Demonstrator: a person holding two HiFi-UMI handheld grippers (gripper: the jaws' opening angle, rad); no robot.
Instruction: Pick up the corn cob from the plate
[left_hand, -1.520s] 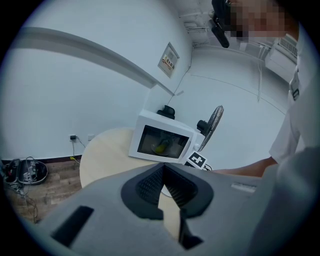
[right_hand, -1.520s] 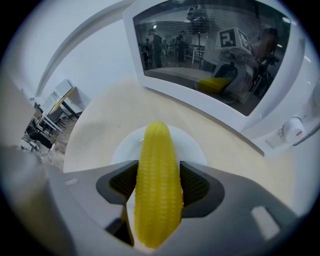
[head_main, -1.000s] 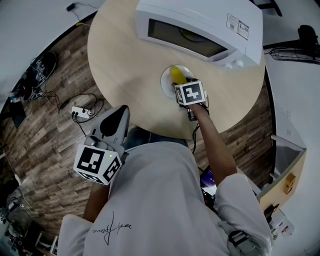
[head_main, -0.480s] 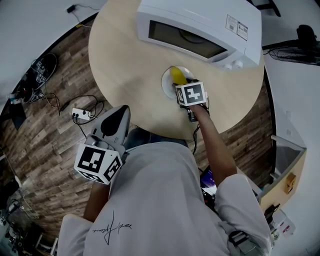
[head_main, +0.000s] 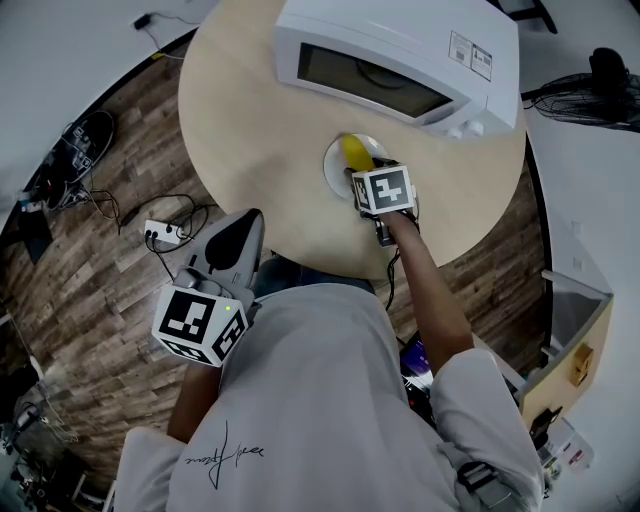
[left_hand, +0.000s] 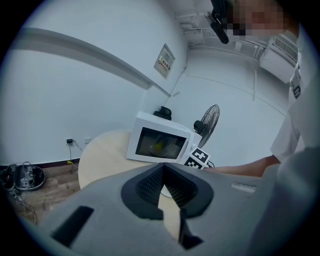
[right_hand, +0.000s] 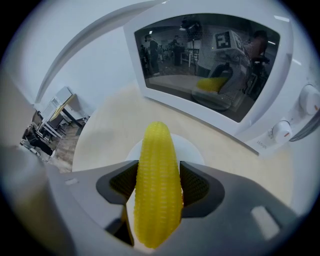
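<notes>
A yellow corn cob (right_hand: 156, 185) stands between the pads of my right gripper (right_hand: 157, 184), and both pads press on its sides, so the gripper is shut on it. Just behind it lies the small white plate (right_hand: 193, 148). In the head view the corn cob (head_main: 353, 152) pokes out over the plate (head_main: 334, 166) ahead of my right gripper (head_main: 360, 176), close to the microwave's front. My left gripper (head_main: 243, 222) hangs off the table's near edge over the floor. Its jaws (left_hand: 162, 168) meet at the tips with nothing held.
A white microwave (head_main: 400, 50) with its door closed stands at the back of the round wooden table (head_main: 250, 120), and something yellow shows behind the glass (right_hand: 212, 84). A power strip (head_main: 160, 228) and cables lie on the floor at the left. A fan (left_hand: 207, 122) stands behind the microwave.
</notes>
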